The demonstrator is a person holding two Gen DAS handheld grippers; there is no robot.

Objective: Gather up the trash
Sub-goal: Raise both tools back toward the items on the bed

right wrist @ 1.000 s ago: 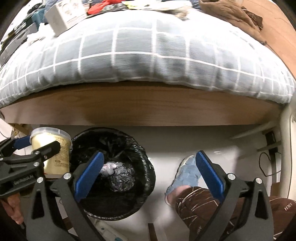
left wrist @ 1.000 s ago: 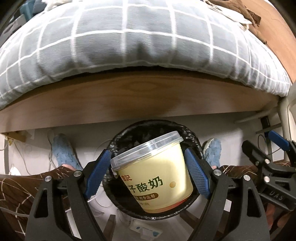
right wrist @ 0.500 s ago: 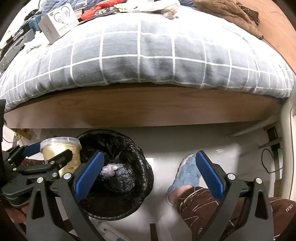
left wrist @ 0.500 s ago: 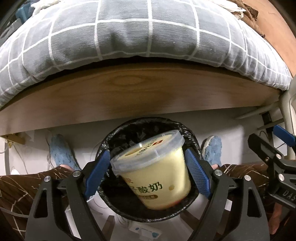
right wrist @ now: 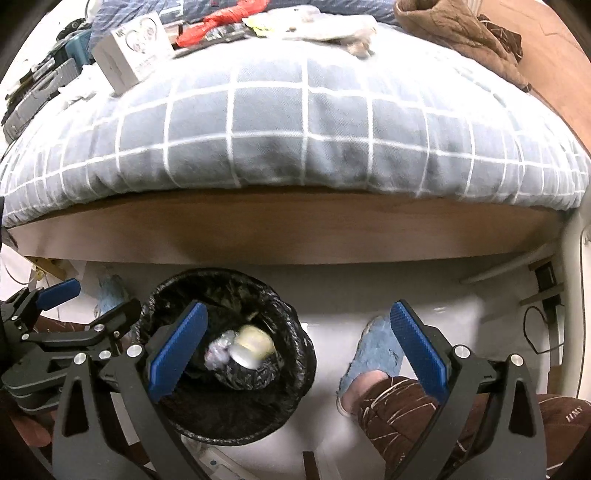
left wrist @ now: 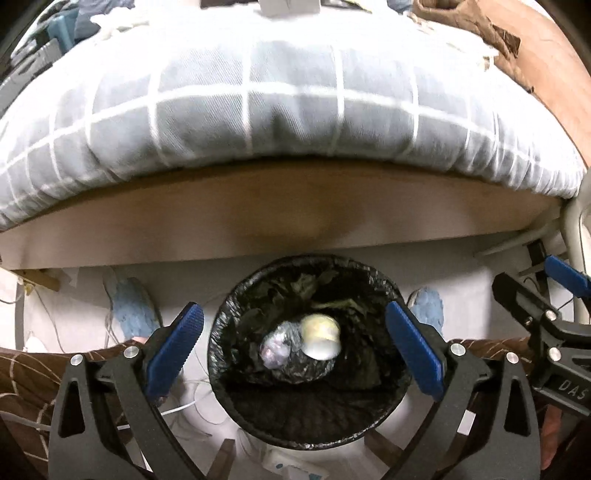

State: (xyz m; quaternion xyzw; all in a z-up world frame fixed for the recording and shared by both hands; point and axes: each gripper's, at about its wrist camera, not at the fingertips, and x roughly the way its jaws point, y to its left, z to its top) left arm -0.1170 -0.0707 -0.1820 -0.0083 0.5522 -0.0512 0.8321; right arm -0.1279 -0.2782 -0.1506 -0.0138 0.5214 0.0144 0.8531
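A yellow yogurt cup [left wrist: 320, 338] lies blurred inside the black-lined trash bin [left wrist: 395, 299], beside a wad of clear plastic [left wrist: 276, 347]. My left gripper [left wrist: 295, 345] hangs above the bin, its jaws opening wide with nothing between the blue pads. In the right wrist view the same cup [right wrist: 253, 346] shows in the bin [right wrist: 295, 332], under the left gripper [right wrist: 88, 306] at the left edge. My right gripper [right wrist: 299, 349] stands open and empty to the right of the bin, over the pale floor.
A bed with a grey checked duvet [right wrist: 295, 129] and wooden side board [right wrist: 295, 236] stands behind the bin. A white box [right wrist: 129, 55], red wrapper [right wrist: 221, 22] and other clutter lie on the bed. The person's blue slippers [right wrist: 376, 347] and brown trouser legs [right wrist: 424, 417] flank the bin.
The left gripper's jaws spread apart and let go of the yogurt cup, which dropped into the bin. The right gripper stayed open in place.
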